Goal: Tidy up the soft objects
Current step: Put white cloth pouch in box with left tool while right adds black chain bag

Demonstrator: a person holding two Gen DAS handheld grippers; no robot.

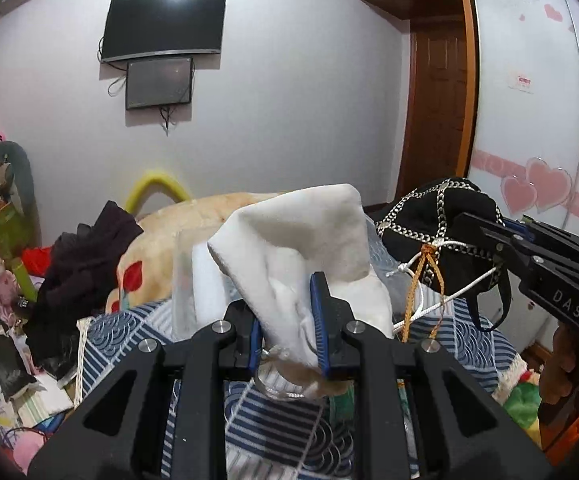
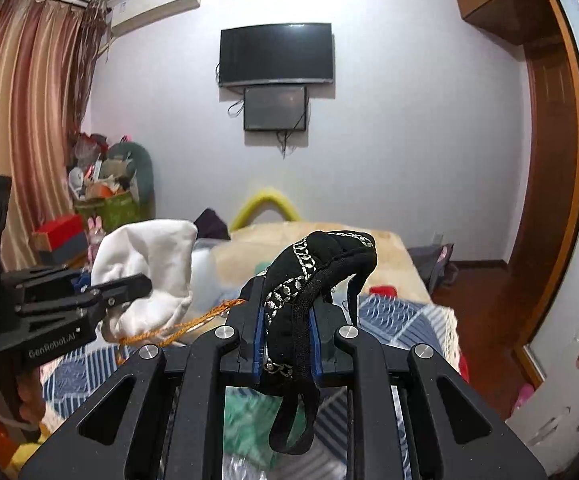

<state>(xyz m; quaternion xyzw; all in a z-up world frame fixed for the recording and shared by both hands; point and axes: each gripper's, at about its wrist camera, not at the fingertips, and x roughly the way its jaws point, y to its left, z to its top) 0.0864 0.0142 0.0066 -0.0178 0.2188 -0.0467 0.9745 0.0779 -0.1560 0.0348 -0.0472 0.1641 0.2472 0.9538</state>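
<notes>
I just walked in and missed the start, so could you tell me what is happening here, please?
A person holds a gripper in each hand above a cluttered bed. The left gripper is shut on a white cloth pouch; the right gripper is shut on a black garment with silver trim. Both items are lifted off the bed, not yet put anywhere.

Black gripper [image 1: 289,320] (blue-padded, seemingly)

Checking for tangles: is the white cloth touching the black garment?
Cannot tell. In the left wrist view, white cloth and black garment show a gap, but cords cross it.
</notes>
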